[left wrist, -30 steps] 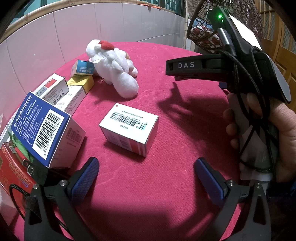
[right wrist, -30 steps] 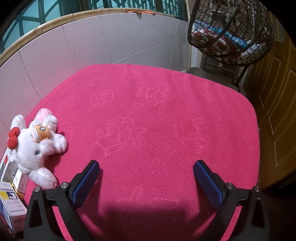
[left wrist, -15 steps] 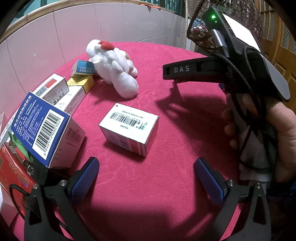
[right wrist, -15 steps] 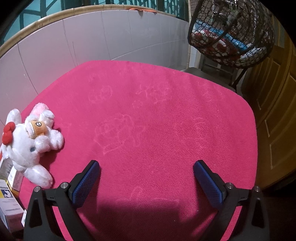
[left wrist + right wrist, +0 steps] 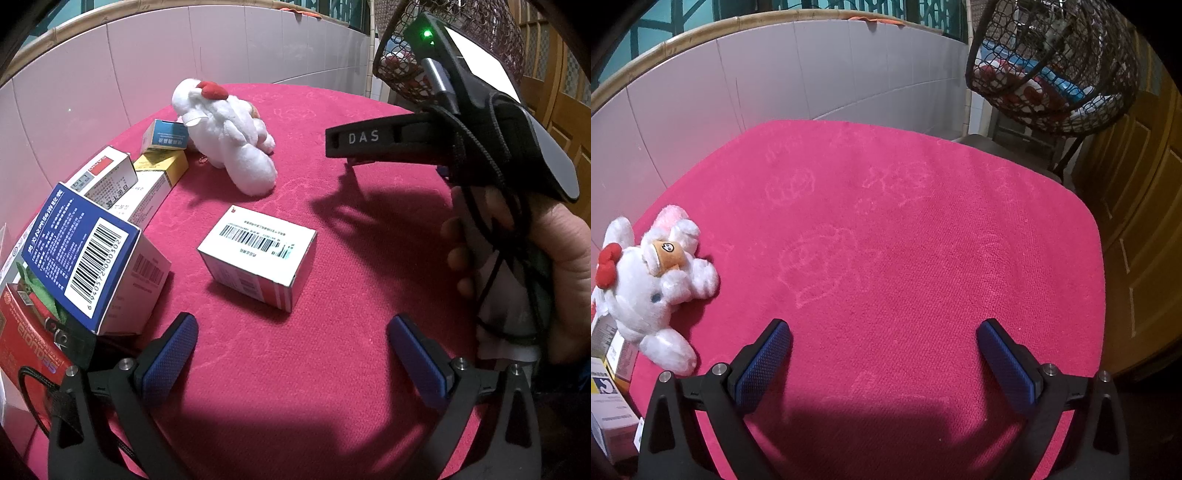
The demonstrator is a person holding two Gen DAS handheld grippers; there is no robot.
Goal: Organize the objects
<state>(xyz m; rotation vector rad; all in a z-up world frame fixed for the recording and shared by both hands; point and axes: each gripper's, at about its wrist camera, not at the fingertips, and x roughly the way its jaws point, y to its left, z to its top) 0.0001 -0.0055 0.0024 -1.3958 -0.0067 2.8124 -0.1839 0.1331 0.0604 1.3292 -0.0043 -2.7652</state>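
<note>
My left claw [image 5: 291, 347] is wide apart above the pink tabletop [image 5: 332, 369], the white box [image 5: 258, 254] at 12 o'clock between its fingers. My right claw [image 5: 882, 350] is apart too, the plush toy [image 5: 650, 284] at 9 o'clock.

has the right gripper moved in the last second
Yes. In the left wrist view the right gripper has crept left toward the plush toy, away from the hanging basket.
</note>
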